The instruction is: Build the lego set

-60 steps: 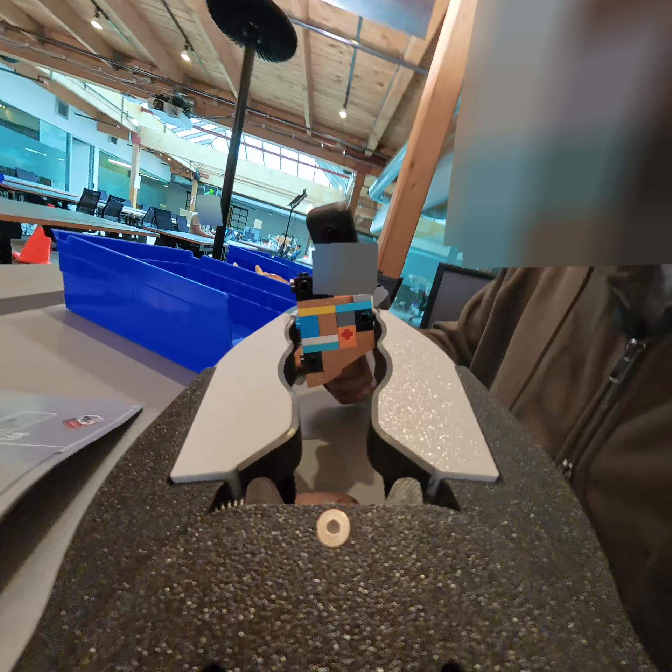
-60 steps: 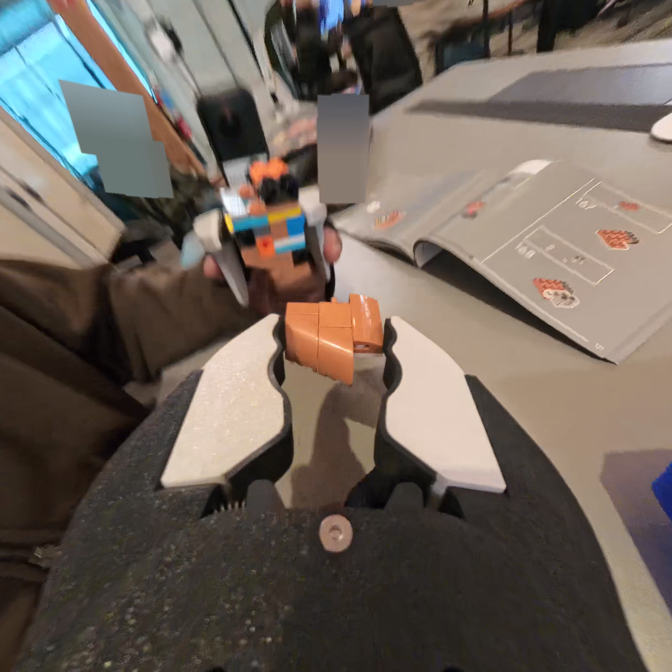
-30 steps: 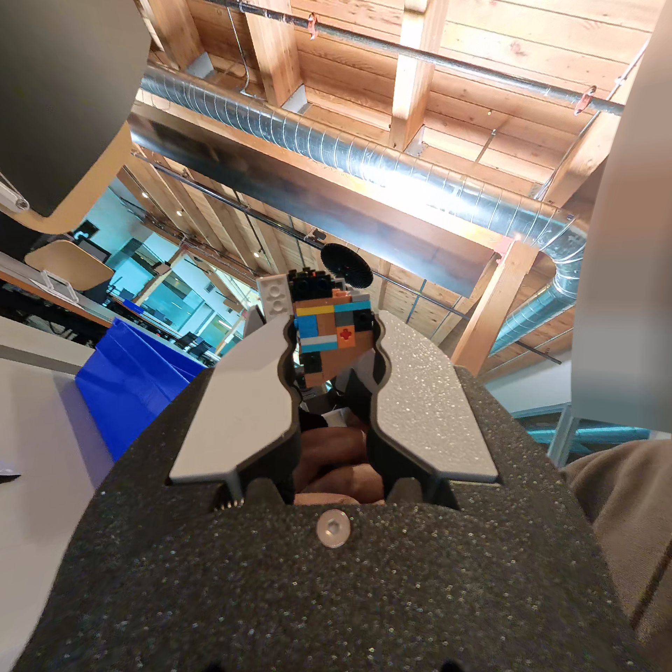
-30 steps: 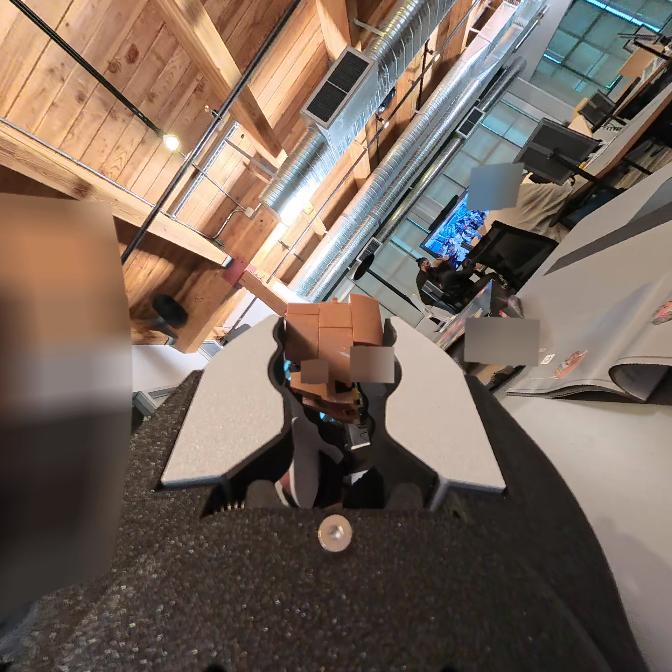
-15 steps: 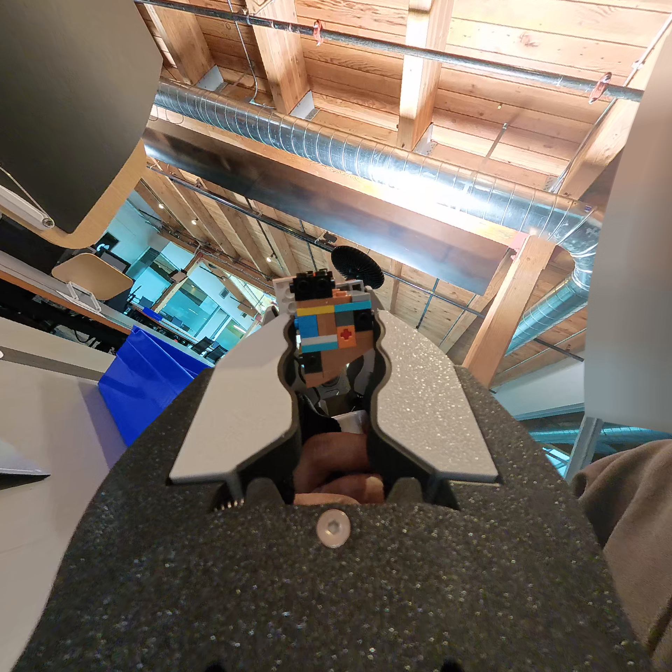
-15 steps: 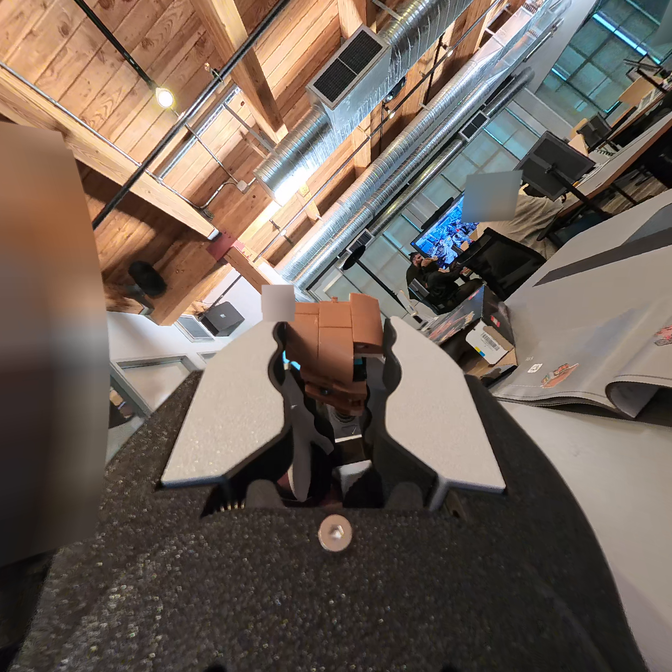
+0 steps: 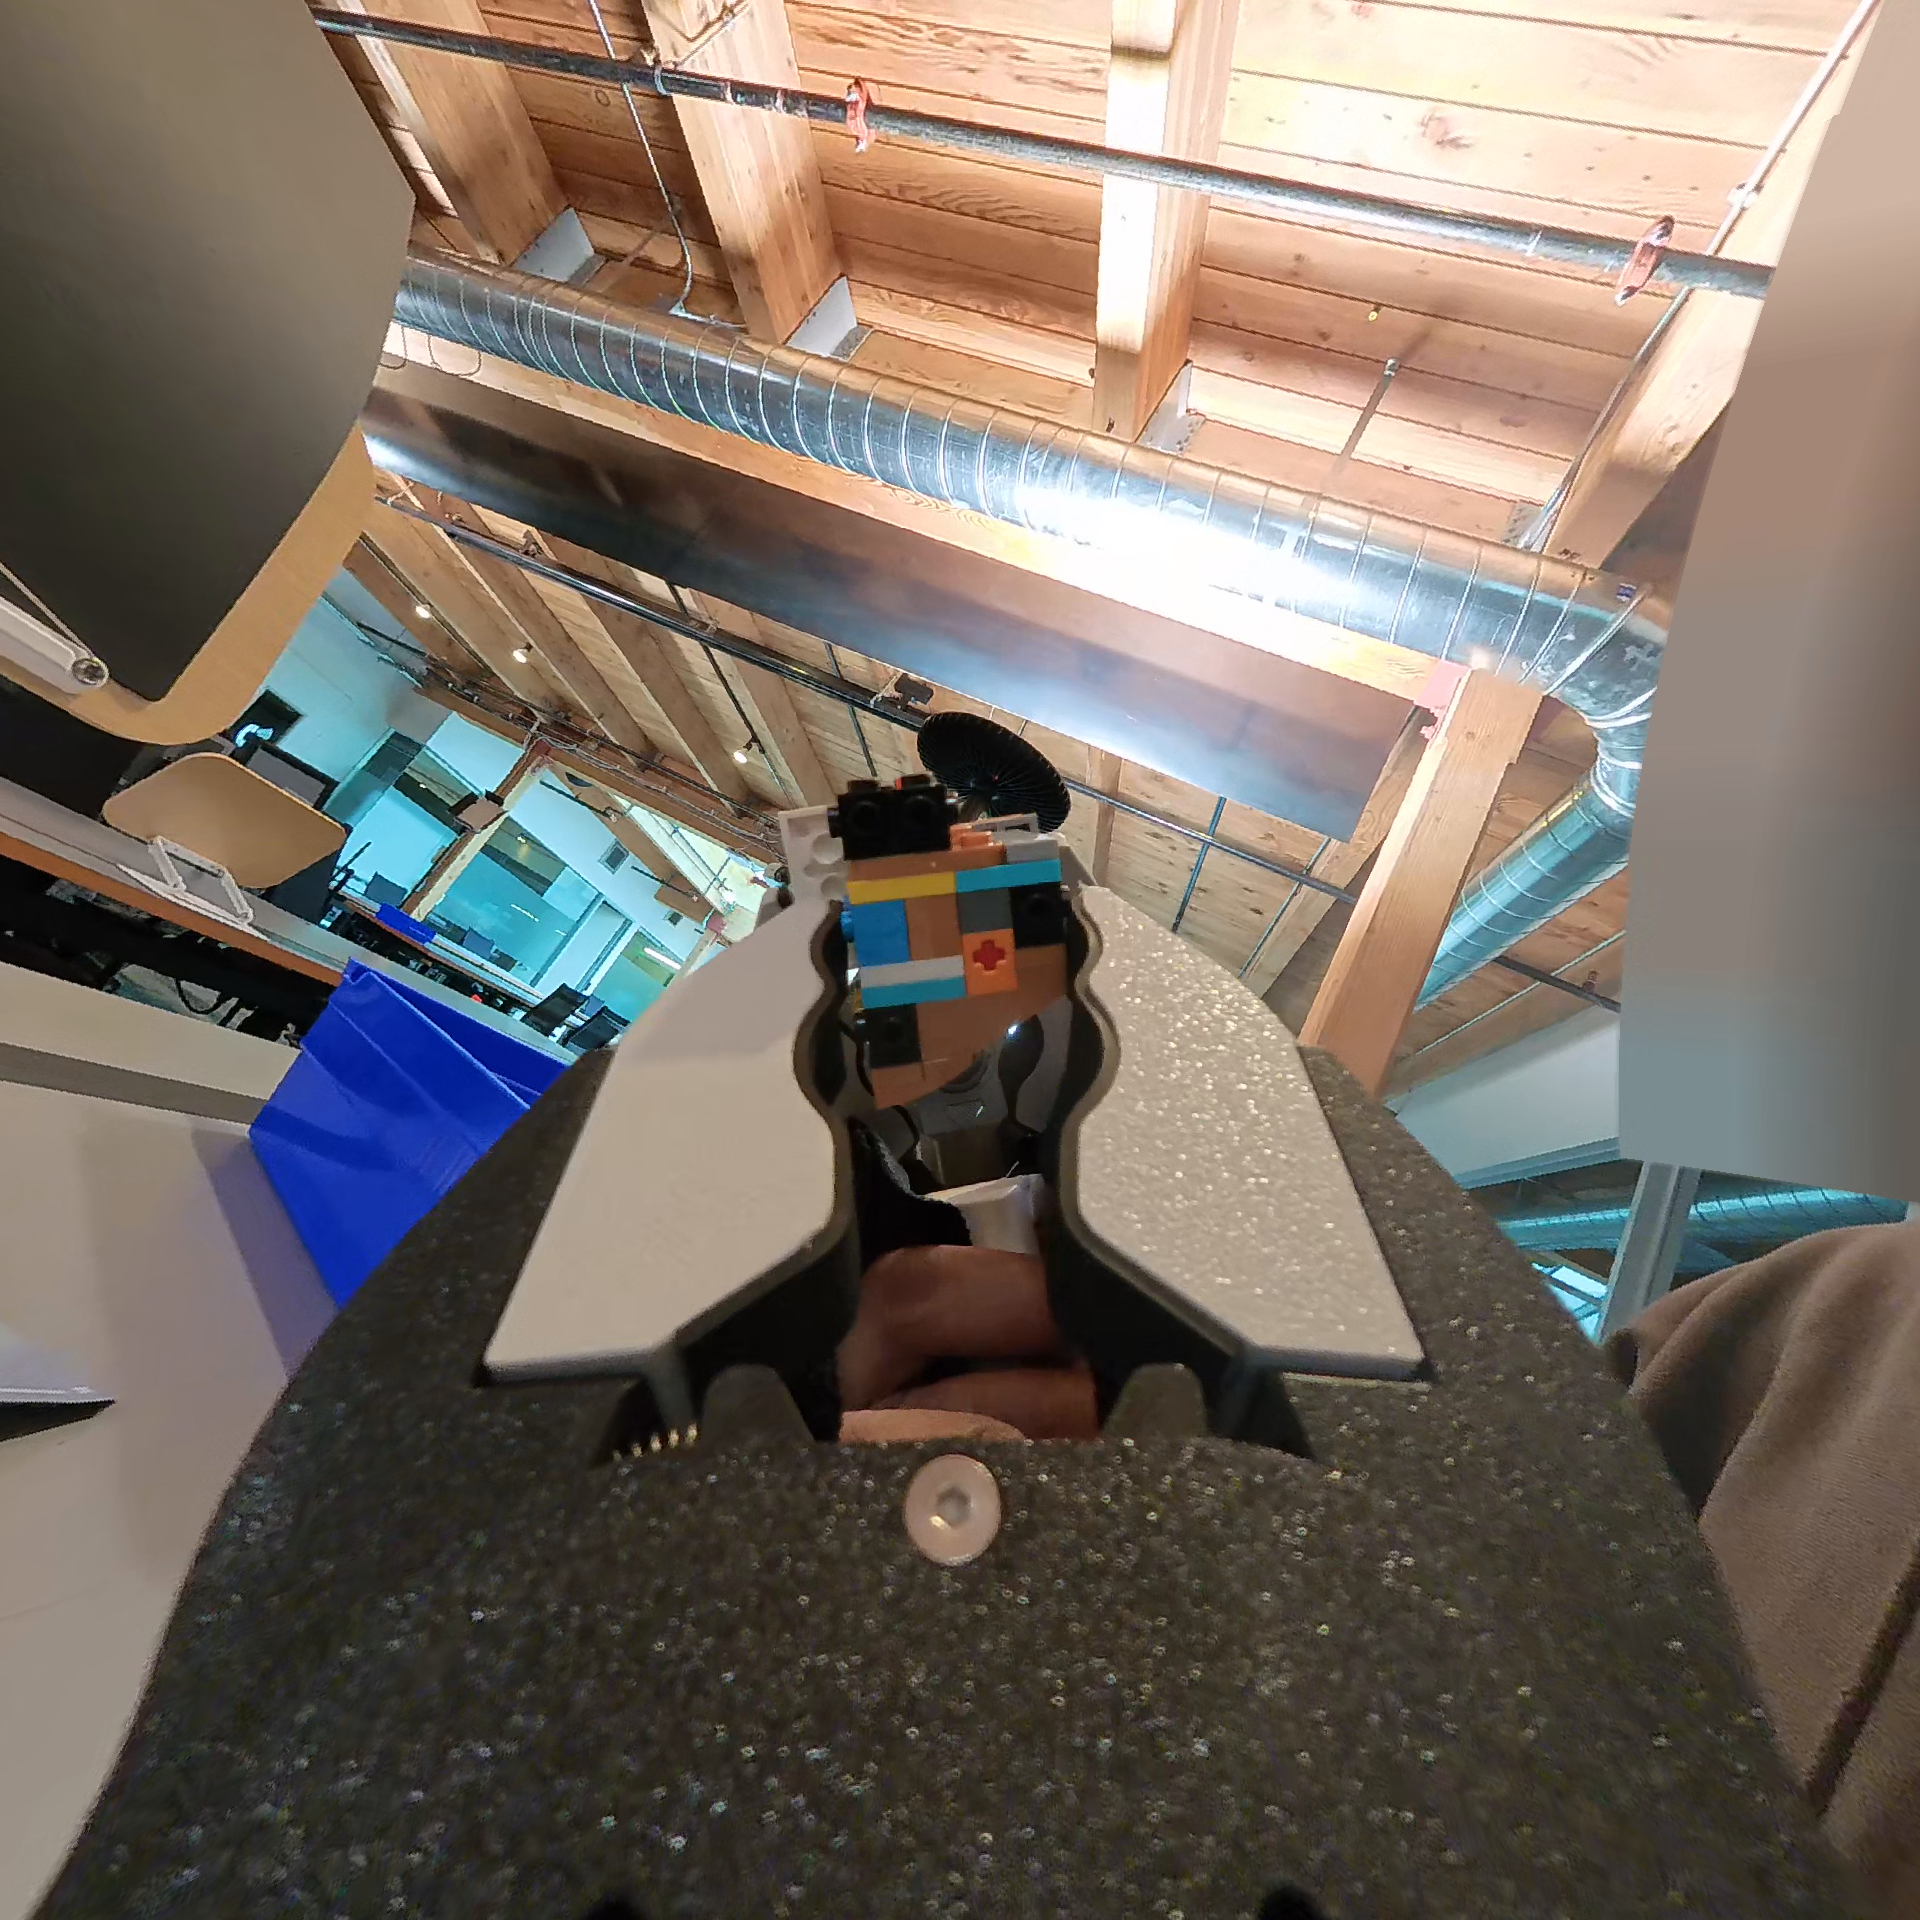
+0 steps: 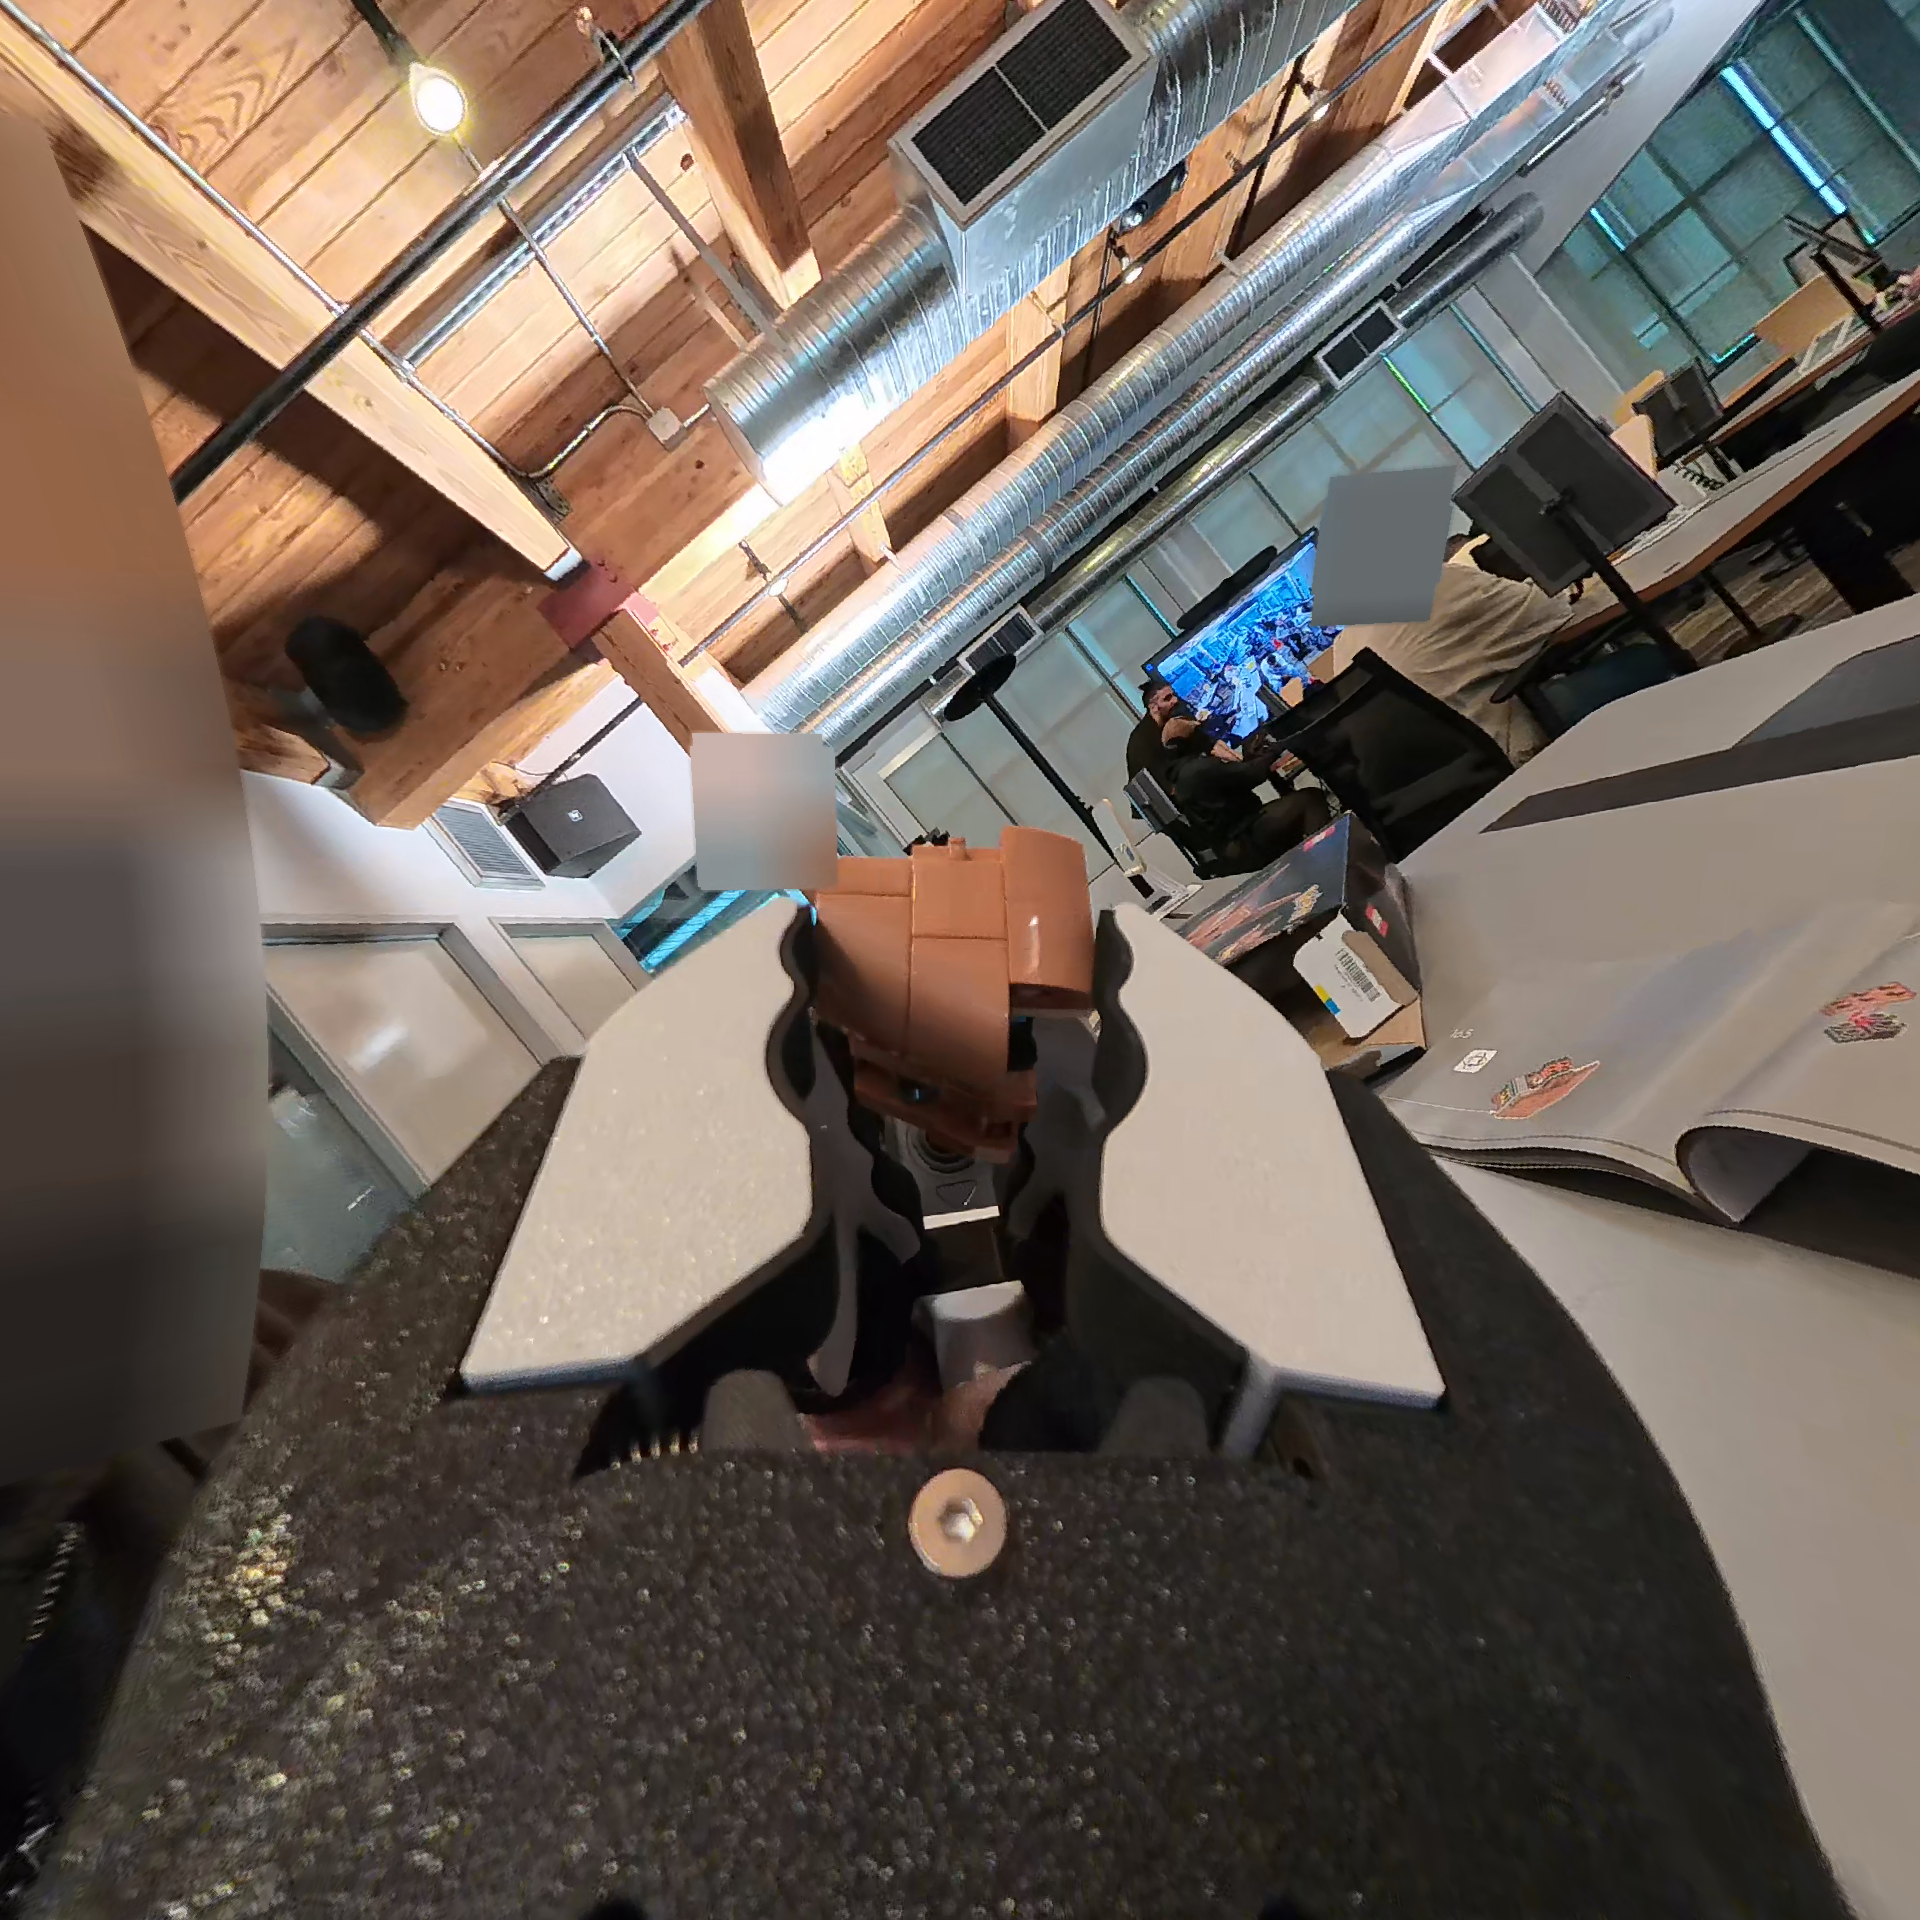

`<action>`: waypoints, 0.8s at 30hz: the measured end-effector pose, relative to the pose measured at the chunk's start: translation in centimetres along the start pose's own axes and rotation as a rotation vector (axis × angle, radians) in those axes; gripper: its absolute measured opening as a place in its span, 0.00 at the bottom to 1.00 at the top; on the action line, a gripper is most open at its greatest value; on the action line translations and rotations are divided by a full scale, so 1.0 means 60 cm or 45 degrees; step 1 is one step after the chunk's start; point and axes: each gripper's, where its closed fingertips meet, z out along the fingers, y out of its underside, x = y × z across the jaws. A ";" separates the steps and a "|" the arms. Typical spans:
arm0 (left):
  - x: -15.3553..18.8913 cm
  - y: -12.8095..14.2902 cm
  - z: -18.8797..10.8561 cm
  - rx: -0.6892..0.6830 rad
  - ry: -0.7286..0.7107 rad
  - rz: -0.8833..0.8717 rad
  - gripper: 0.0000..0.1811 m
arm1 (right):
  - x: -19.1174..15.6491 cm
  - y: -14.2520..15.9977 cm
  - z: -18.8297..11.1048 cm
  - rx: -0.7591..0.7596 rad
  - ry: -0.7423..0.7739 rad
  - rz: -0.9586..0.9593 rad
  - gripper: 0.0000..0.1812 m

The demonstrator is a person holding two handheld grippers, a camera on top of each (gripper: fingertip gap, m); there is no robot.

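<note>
Both tongs are raised and tilted toward the ceiling, facing each other. The left tongs (image 7: 956,977) are closed on a multicoloured brick assembly (image 7: 951,971) of brown, blue, yellow, grey and black pieces, pinched between the two fingers. The right tongs (image 8: 951,997) are closed on a brown brick block (image 8: 951,971), likewise clamped between its fingers. Beyond the brown block, the other assembly sits just behind it; whether the two touch cannot be determined. An open instruction booklet (image 8: 1683,1091) lies on the grey bench (image 8: 1621,1455) at right. A blue bin (image 7: 384,1091) stands on the bench at left.
</note>
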 end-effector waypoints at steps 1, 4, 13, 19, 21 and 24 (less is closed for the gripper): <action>0.001 0.000 0.000 0.001 0.004 -0.004 0.22 | -0.001 0.000 0.000 -0.002 -0.002 -0.004 0.28; 0.002 -0.001 -0.001 0.004 0.011 -0.011 0.22 | -0.003 0.001 0.000 -0.007 -0.006 -0.014 0.28; 0.003 -0.003 -0.002 0.007 0.021 -0.016 0.22 | -0.005 0.004 0.001 -0.021 -0.015 -0.033 0.28; 0.005 -0.003 -0.002 0.007 0.028 -0.013 0.22 | -0.006 0.005 0.001 -0.031 -0.020 -0.034 0.28; 0.005 -0.003 -0.003 0.008 0.032 -0.012 0.22 | -0.007 0.006 0.001 -0.037 -0.022 -0.038 0.28; 0.008 -0.003 -0.003 0.009 0.041 -0.006 0.22 | -0.010 0.006 0.001 -0.047 -0.028 -0.046 0.28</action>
